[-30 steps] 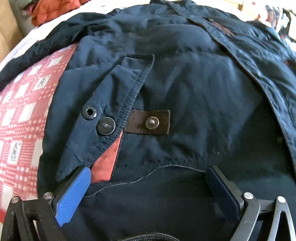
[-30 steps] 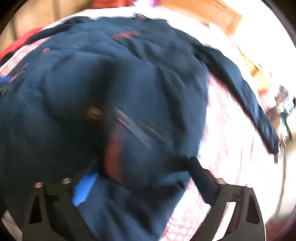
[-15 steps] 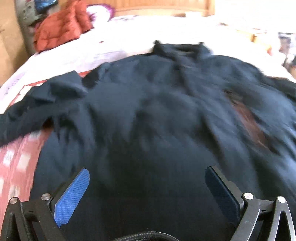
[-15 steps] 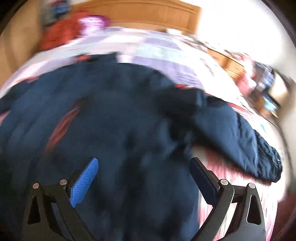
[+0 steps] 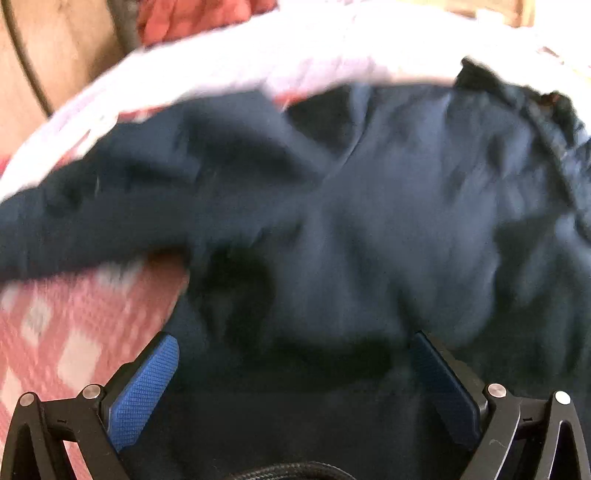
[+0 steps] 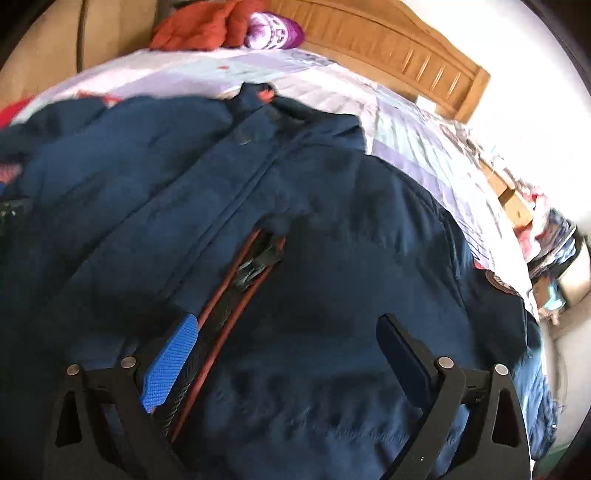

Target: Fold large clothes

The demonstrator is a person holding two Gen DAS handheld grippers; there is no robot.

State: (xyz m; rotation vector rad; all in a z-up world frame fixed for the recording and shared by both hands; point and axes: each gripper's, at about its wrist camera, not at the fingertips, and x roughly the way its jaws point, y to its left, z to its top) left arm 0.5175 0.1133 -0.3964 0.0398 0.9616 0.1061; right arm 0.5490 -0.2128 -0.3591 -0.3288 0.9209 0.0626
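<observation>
Two grippers, both mine, over one navy jacket [image 6: 332,258] spread on the bed [image 6: 406,122]. Left gripper [image 5: 291,369]: jaws released, wide apart, nothing between them but the dark cloth below. Left view is blurred. Far left there, the red-and-white checked bedcover [image 5: 74,325] shows bare; a sleeve [image 5: 110,221] stretches across it toward the left edge. Jacket body fills the middle and right, collar [image 5: 517,96] at the far end near the pale sheet.

Right gripper [image 6: 288,347]: jaws also released and spread, hovering over the jacket front; whether the pads touch the cloth, cannot tell. Blue pad sits just beside the open zipper [image 6: 236,288] with its red-brown trim, which runs up toward the collar. Further right, a round patch [image 6: 498,282] on the other sleeve, which trails toward the bed's right edge. Beyond the jacket: orange garment [image 6: 207,26] and a purple-white item [image 6: 273,29] against the wooden headboard [image 6: 406,55].
</observation>
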